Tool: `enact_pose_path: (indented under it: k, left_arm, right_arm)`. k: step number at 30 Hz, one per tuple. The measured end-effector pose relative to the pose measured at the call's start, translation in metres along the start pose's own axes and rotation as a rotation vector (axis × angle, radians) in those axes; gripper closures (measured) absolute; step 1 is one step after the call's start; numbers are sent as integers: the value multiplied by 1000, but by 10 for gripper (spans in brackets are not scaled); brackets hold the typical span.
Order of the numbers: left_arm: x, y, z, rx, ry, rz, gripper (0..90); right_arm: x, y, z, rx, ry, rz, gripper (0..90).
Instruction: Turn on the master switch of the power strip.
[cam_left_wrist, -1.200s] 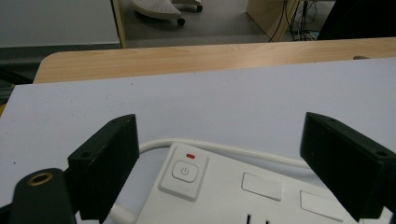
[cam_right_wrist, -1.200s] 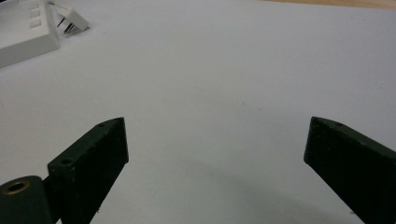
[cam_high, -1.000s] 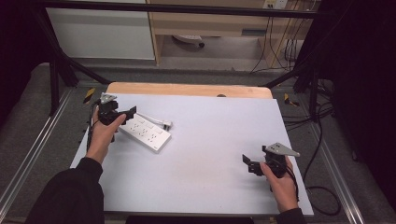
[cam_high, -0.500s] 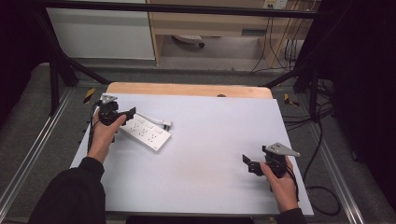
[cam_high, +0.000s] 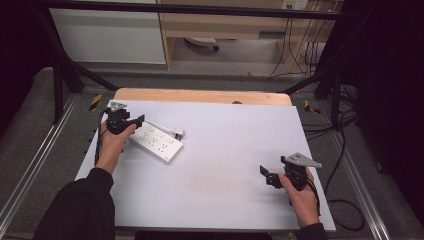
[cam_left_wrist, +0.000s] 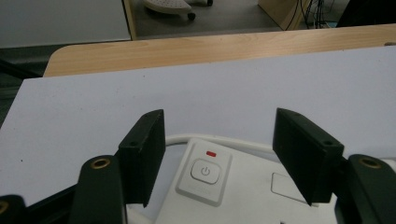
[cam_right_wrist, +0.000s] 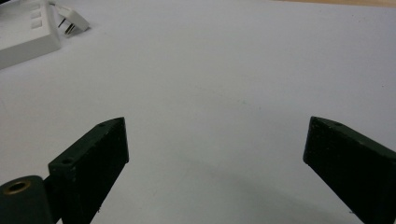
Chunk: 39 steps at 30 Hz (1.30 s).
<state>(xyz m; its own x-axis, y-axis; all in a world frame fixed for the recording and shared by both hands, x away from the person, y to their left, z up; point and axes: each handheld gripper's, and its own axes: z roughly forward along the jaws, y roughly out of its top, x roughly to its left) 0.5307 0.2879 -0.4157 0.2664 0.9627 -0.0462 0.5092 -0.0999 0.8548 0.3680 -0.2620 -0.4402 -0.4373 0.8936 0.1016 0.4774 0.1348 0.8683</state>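
White board covers the table (cam_high: 215, 165), with a strip of bare wood showing along its far edge at twelve o'clock, and beyond that a grey floor, a pale cabinet and dangling cables. Over at about ten o'clock on the board lies a white power strip (cam_high: 156, 143), set at a slant, with its white cord and plug (cam_high: 176, 132) curling out on the far side toward the centre. The left gripper (cam_high: 131, 121) sits at the strip's near-left end; in its own view the jaws stand wide apart on either side of the switch end, where a grey power button (cam_left_wrist: 204, 171) and a small red light (cam_left_wrist: 211, 153) show between them, and the jaws do not appear to be pressing the casing. The right gripper (cam_high: 268, 174) rests down at four o'clock, well apart from the strip, its jaws spread wide over bare white board.
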Motion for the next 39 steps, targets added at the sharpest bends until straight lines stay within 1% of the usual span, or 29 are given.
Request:
enact_pose_path:
  k: [2,3,5,9,12,14,15,17,19,20,21,23,24,25,26,30,31,37,39]
  left_arm:
    - [0,0,0,3,1,1,382]
    - [1,0,0,8,-8,-12,398]
    - [1,0,0,10,-16,-18,440]
    - [0,-1,0,14,-30,-26,515]
    - [-1,-1,1,14,-31,-25,562]
    - [-2,-1,1,21,-27,-12,578]
    - [-3,-1,2,22,-25,-14,609]
    - [-2,-1,1,19,-28,-26,639]
    - [-1,-1,1,18,-26,-27,668]
    - [-1,-1,1,15,-23,-29,668]
    - [0,-1,0,14,-22,-32,703]
    - [2,-1,0,10,-18,-39,731]
    - [3,-1,-1,12,-13,-40,731]
    - [4,-1,-1,18,1,-36,786]
    - [4,-1,-1,18,1,-36,803]
    - [5,-2,-2,19,-2,-39,847]
    - [5,-2,-2,19,-10,-45,857]
    - [4,-3,1,18,-22,-42,893]
    - [4,-4,3,25,-27,-38,899]
  right_arm:
    - [0,0,0,0,1,4,71]
    - [0,0,0,0,2,5,71]
    - [0,0,-1,-4,3,8,72]
    - [0,1,-1,-7,1,4,72]
    - [0,1,-2,-6,2,6,73]
    - [0,0,-1,-5,1,4,72]
    - [0,1,-1,-4,2,6,73]
    - [0,1,-2,-4,4,7,73]
    - [0,1,-2,-5,4,7,73]
    - [0,1,-2,-5,4,7,73]
    - [0,1,-2,-5,3,6,73]
    - [-1,1,-2,-6,4,8,74]
    - [-1,1,-2,-6,4,8,74]
    - [0,1,-2,-6,5,14,74]
    - [-1,1,-3,-7,5,11,74]
    - [-1,2,-4,-13,6,8,74]
    - [-1,1,-4,-13,6,9,74]
    - [-1,1,-4,-13,6,16,73]
    - [-1,1,-4,-12,6,12,73]
